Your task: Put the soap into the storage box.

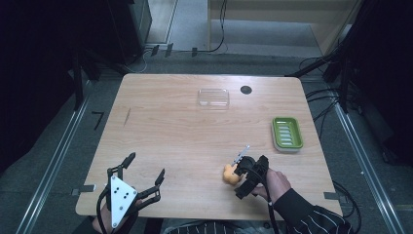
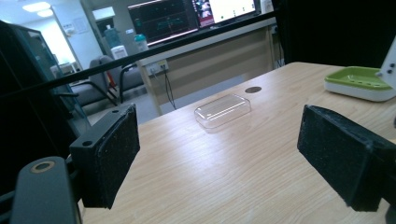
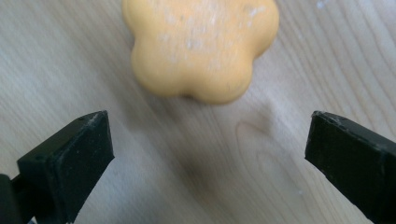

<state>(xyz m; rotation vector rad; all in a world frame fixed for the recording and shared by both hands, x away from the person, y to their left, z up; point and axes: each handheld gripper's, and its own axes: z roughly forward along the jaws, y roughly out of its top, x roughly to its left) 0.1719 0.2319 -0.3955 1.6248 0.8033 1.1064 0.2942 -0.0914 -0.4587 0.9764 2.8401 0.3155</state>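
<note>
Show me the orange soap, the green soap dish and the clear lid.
orange soap [image 3: 201, 46], right gripper view, top face.
green soap dish [image 1: 287, 132], high view, ribbed inside.
clear lid [image 1: 213, 97], high view, flat middle.

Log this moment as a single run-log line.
right gripper: open, just short of orange flower-shaped soap, not touching | left gripper: open, idle near table edge | green soap dish: empty
</note>
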